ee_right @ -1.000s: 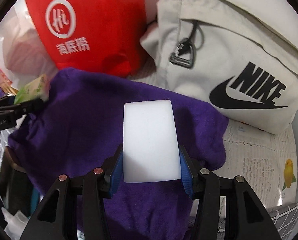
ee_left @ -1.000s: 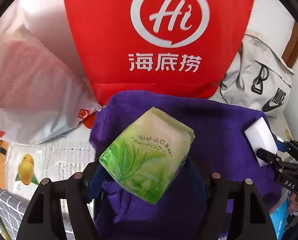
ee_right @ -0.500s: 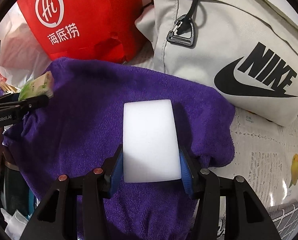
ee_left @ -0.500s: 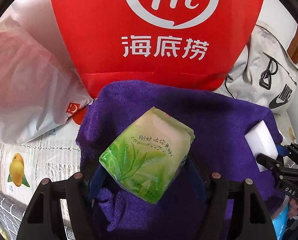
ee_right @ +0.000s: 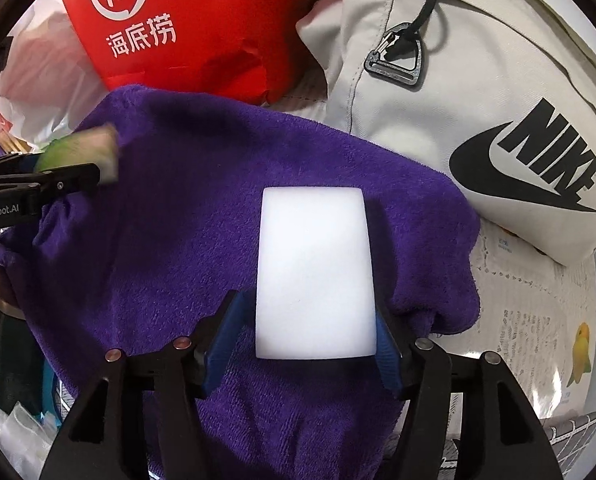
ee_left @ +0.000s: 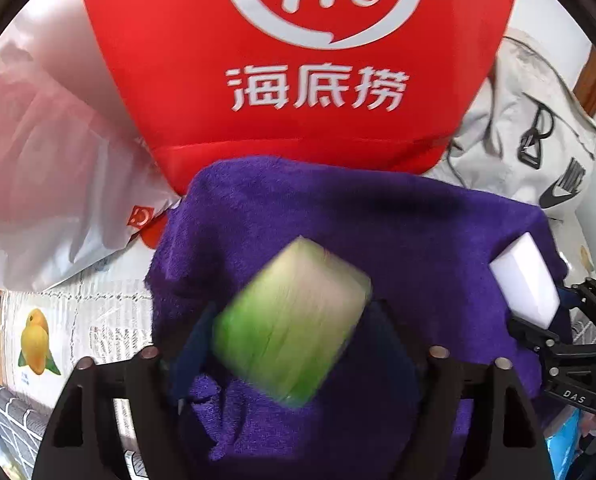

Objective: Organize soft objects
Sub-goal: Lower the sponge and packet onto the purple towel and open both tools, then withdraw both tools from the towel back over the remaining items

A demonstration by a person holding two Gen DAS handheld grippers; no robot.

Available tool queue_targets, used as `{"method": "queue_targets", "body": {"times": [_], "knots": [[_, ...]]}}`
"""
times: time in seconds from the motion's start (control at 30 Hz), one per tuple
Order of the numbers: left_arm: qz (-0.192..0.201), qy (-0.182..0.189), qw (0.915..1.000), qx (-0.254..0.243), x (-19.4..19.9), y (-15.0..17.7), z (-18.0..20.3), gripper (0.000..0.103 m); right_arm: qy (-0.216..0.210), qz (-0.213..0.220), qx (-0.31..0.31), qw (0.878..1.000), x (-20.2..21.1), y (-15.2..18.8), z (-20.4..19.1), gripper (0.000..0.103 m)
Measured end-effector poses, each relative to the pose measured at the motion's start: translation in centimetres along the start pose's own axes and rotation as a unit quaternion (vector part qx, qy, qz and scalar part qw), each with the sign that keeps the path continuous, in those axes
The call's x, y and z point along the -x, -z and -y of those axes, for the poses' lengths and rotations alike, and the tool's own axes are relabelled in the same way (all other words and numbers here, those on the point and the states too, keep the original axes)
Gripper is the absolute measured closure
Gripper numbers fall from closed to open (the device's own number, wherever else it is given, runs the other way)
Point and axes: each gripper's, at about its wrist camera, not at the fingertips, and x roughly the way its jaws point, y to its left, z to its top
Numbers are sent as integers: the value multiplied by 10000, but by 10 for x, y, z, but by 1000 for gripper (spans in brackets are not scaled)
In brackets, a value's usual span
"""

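Note:
A green tissue pack [ee_left: 291, 320] shows blurred between the fingers of my left gripper [ee_left: 293, 344], which stand apart from its sides; it hangs over the purple towel [ee_left: 398, 232]. The pack also shows at the left of the right wrist view [ee_right: 81, 150]. My right gripper [ee_right: 314, 332] is shut on a white sponge block [ee_right: 314, 272] and holds it over the purple towel [ee_right: 177, 240]. The sponge also shows at the right of the left wrist view [ee_left: 524, 280].
A red bag with a white logo [ee_left: 298, 60] stands behind the towel. A grey Nike bag [ee_right: 478, 100] lies to the right, a translucent plastic bag [ee_left: 37, 180] to the left. A printed tablecloth [ee_right: 538, 320] covers the table.
The left gripper's fingers have spread and the green pack has gone blurred, slipping free over the towel. The right gripper still grips the sponge, with the towel nearer below.

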Motion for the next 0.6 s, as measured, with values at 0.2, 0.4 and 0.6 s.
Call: {"method": "queue_targets", "body": {"times": [0.2,0.4,0.6], "knots": [[-72,-22,10000,56,14,0,-1,16,-252,48,22,9997,9,4,12,38],[-100,-96,9999,8,34,0,1,16,-98,419,-209,9989,41,0,23,33],[368,-188,9991,-41,95,10,2,16,-82,1107,-41,9938,87,-3,21,32]]}}
